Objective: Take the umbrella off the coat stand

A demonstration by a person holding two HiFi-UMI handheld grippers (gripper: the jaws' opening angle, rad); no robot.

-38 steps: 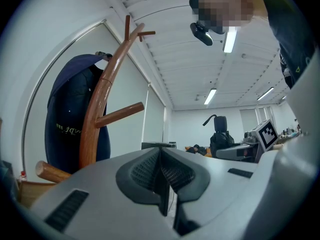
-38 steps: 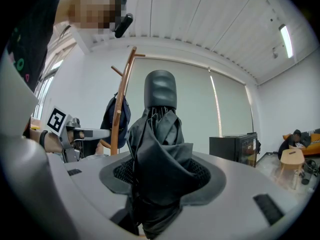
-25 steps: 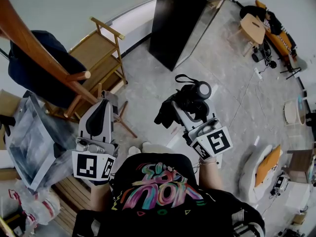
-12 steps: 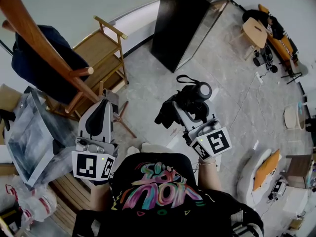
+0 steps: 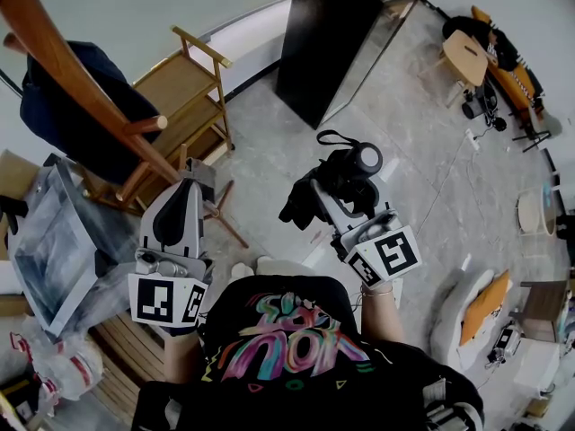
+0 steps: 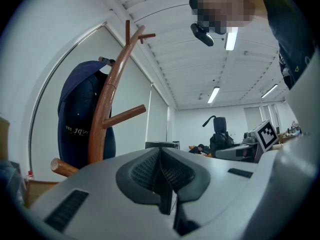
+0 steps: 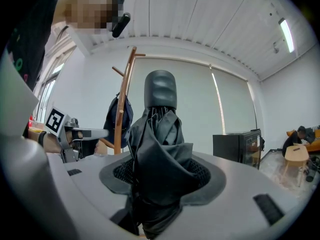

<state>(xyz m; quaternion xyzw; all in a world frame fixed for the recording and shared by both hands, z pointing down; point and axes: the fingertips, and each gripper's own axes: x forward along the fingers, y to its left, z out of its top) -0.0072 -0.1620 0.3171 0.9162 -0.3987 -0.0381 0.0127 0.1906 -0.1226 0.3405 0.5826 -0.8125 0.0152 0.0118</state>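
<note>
Right hand-held gripper (image 5: 331,206) pinches the folded umbrella (image 5: 346,173), away from the coat stand (image 5: 63,70).

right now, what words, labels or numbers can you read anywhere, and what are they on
Nothing reads for certain.
Dark blue garment on the coat stand: a short pale line of print, too small to read.
Black t-shirt: colourful graffiti-style lettering, too distorted to read.
Marker cubes: black-and-white patterns only, no letters.
Umbrella: no print shows.
</note>
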